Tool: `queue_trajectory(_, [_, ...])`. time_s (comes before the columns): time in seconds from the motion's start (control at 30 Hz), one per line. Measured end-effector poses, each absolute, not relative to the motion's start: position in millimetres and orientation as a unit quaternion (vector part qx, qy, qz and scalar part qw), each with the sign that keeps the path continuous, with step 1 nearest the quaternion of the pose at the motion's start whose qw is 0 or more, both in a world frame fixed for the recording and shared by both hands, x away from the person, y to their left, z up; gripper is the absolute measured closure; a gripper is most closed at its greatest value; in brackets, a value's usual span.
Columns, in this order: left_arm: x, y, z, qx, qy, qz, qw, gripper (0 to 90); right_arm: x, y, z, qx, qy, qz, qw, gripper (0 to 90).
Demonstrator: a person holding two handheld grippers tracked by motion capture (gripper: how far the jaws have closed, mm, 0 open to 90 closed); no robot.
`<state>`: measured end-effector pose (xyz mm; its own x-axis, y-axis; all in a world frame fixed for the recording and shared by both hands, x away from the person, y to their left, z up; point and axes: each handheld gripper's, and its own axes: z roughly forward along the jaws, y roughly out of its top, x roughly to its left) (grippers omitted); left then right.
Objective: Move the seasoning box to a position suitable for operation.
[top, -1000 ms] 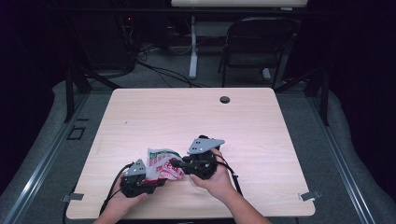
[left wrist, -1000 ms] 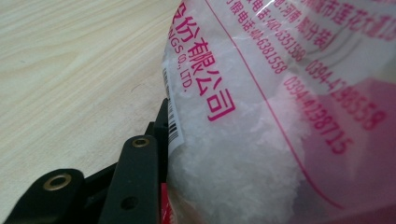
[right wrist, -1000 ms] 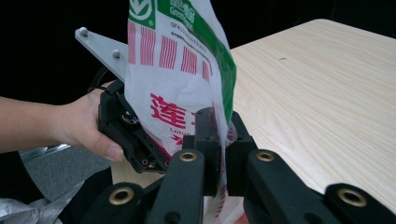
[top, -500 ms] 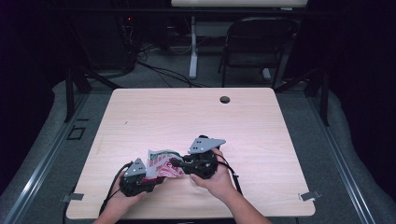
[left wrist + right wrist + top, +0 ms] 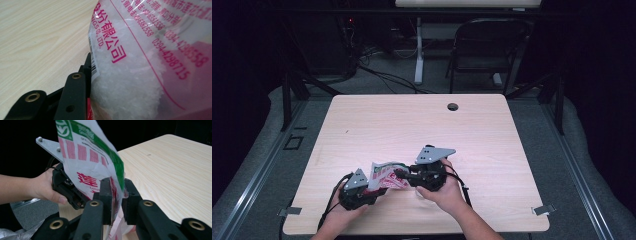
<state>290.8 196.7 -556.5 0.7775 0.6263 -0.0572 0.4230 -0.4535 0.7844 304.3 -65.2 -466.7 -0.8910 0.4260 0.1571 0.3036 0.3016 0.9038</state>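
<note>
Printed plastic bag of white crystals (image 5: pixel 386 176) held off counter (image 5: pixel 422 125) near front edge, between both tools. Left tool (image 5: pixel 364 189) clenched on filled body, carrying weight. Right tool (image 5: pixel 117 195) jaws just been opening, bag's flat edge between them, grip loosening, likely to re-grip.

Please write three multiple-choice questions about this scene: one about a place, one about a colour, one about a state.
1. Where over the light wooden table is the printed clear plastic bag?
A) near the front edge, left of the middle
B) at the far left corner
C) at the far right corner

2. Which colour, besides red, is printed on the bag?
A) blue
B) green
C) yellow

3. What state is the bag in?
A) empty and flat
B) filled with white grains
C) filled with dark liquid

Answers:
1 A, the high view shows it there.
2 B, the right gripper view shows a green band.
3 B, the left gripper view shows white grains inside.
</note>
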Motion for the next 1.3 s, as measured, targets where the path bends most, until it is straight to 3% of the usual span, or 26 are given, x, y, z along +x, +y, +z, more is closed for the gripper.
queue_trajectory(0.27, [291.5, 196.4, -552.3, 0.845, 0.307, 0.144, 0.413, 63.6, 304.0, -69.0, -464.9, 0.227, 0.805, 0.545, 0.060, 71.6])
queue_trajectory(0.77, [295.0, 187.2, -547.3, 0.850, 0.289, 0.200, 0.392, 63.9, 298.3, -84.5, -459.3, 0.240, 0.798, 0.547, 0.077, 71.3])
queue_trajectory(0.9, [296.0, 185.8, -545.8, 0.851, 0.286, 0.213, 0.387, 63.9, 297.2, -87.0, -459.1, 0.244, 0.795, 0.549, 0.080, 73.5])
queue_trajectory(1.07, [298.3, 181.8, -543.2, 0.848, 0.283, 0.244, 0.375, 63.9, 296.6, -91.6, -459.7, 0.250, 0.799, 0.539, 0.089, 86.8])
queue_trajectory(1.3, [302.1, 176.7, -541.1, 0.848, 0.278, 0.269, 0.362, 63.9, 296.9, -94.6, -460.8, 0.258, 0.800, 0.533, 0.093, 89.5])
